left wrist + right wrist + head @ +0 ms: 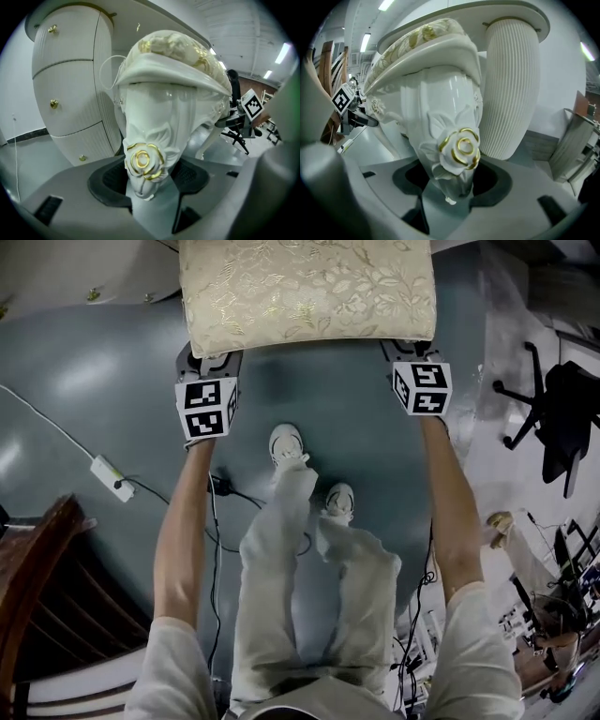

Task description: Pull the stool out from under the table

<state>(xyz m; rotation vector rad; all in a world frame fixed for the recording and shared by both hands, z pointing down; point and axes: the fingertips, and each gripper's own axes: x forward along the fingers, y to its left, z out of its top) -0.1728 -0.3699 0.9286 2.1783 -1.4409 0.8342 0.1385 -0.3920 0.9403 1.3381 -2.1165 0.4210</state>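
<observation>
Now the person is standing over a low stool [307, 296] with a cream-and-gold floral brocade cushion and glossy white carved legs, reaching down to it with both bare forearms. The stool is sitting on a smooth grey-blue floor [94, 381], and nearly the whole cushion is showing in the head view.

The grey left gripper [208, 367] is meeting the stool at its near left corner. Its jaws are pinching the white carved front leg [154, 122] just at the gold-edged rose ornament [143, 160], with the dark pads pressing on either side. The grey right gripper [412, 351] is doing the same at the stool's near right corner, its jaws clamping the other front leg [440, 112] beside that leg's gold-edged rose [461, 149].

Behind the stool, a white curved cabinet front with small gold knobs [70, 84] is showing on the left side, and a white ribbed pedestal column [511, 84] is rising on the right to a white rounded tabletop [506, 11] that is overhanging the stool's far side.

The person's white shoes [286, 444] are planted on the near side of the stool. A white power strip [112, 476] is lying on the floor to the near left of the stool, and a black swivel office chair [553, 418] is standing well off to the stool's right.
</observation>
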